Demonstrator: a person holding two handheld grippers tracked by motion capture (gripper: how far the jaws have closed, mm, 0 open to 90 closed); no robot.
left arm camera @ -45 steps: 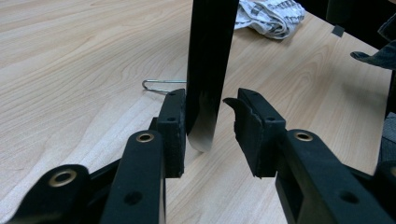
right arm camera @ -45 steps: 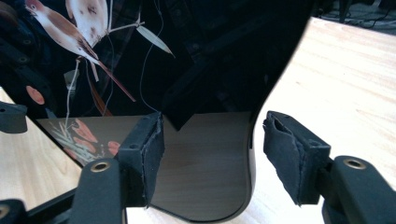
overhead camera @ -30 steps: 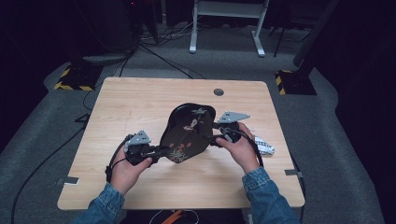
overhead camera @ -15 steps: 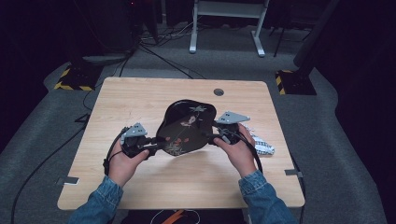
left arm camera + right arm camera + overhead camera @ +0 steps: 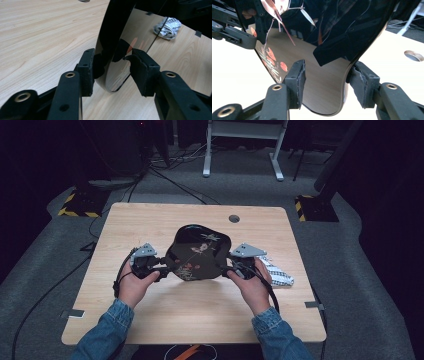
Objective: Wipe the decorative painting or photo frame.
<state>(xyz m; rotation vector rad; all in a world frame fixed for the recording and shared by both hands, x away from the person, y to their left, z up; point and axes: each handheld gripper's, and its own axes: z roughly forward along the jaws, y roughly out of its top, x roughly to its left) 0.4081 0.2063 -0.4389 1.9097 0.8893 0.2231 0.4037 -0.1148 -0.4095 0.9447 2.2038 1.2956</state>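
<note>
progress: tray was gripped at both ends and looked lifted off the desk, tilted; judged mid-carry, set-down still to come, destination not visible.
tray position: over the desk's middle, between the two hands, just short of the cable hole.
left tongs: clamped on the tray's left rim; in the left gripper view the pads sat either side of the thin edge, outer pad pressed to the back face, inner pad close on the glossy face.
right tongs: closed around the tray's right rim; in the right gripper view one pad touched the rim, the other pad looked slightly off the face, so grip seemed loose there.
tray material: hard black lacquer-like finish, mirror gloss, reflected desk and tongs.
tray shape: shallow, thin-walled, rounded wavy outline, raised lip.
tray decor: red-orange leaves and fine pale stems painted on the inner face.
desk: pale wood grain, matte, rounded corners.
other: crumpled white patterned cloth on the desk, just right of the right hand; soft, loose folds.
risk: slick gloss plus thin rim, slip judged likely if either clamp eased.
</note>
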